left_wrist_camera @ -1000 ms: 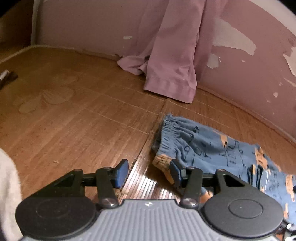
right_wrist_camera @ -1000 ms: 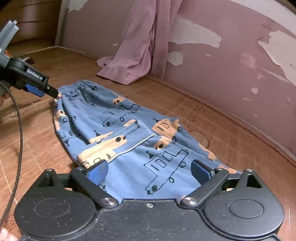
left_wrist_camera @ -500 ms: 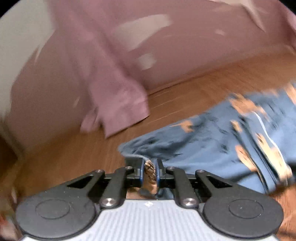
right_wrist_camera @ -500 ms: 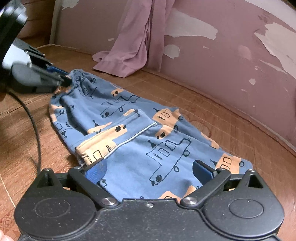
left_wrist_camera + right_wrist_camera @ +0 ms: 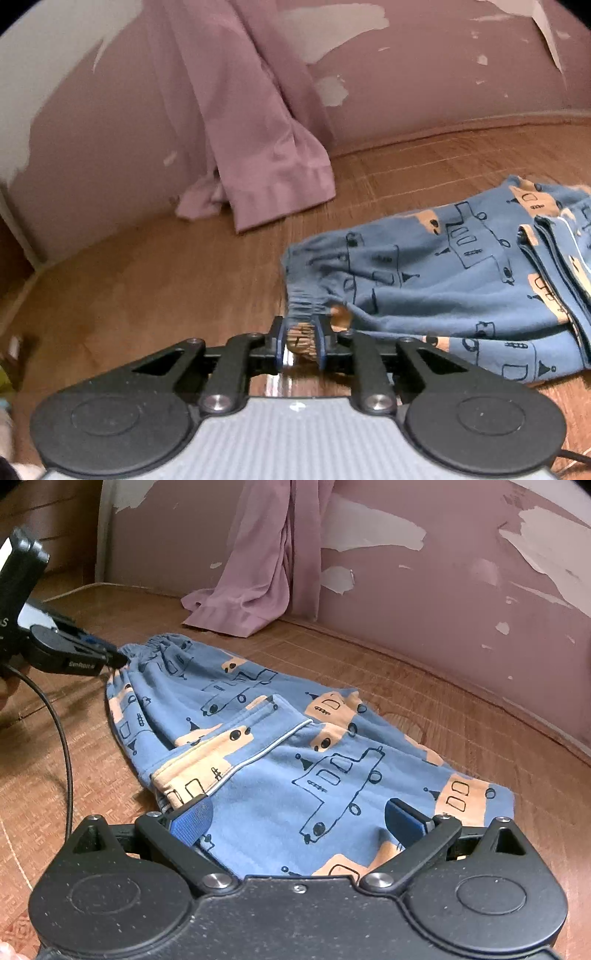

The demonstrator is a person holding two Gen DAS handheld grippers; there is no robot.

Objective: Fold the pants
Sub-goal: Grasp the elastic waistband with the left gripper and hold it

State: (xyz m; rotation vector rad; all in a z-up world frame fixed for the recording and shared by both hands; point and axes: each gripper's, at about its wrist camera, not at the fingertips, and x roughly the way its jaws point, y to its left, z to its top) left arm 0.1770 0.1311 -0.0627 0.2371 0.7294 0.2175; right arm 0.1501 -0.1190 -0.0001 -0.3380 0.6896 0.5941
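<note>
From my left wrist camera, my left gripper [image 5: 301,341] is pinched tight on the elastic waistband corner of the blue pants [image 5: 436,280], the gathered hem bunched between the two blue pads. The pants spread away toward 2 o'clock on the woven bamboo mat [image 5: 155,280], with a folded layer stacked at the 3 o'clock edge. At 11 o'clock a mauve curtain [image 5: 258,140] hangs down and pools on the mat, well apart from the pants. Behind it runs a pink wall [image 5: 443,74] with peeling paint patches. Nothing lies between my claw and the cloth.

From my right wrist camera, my right gripper [image 5: 299,818] stands wide, its pads spread over the near end of the pants [image 5: 280,746], gripping nothing. The pants lie flat, running from just ahead of me toward 11 o'clock, a pocket flap folded across the middle. At 10 o'clock my left gripper [image 5: 118,659] bites the waistband, its black cable [image 5: 64,738] trailing over the mat [image 5: 424,686] at 9 o'clock. The curtain [image 5: 258,583] drapes at 12 o'clock, just beyond the waistband, against the peeling wall [image 5: 461,602].
</note>
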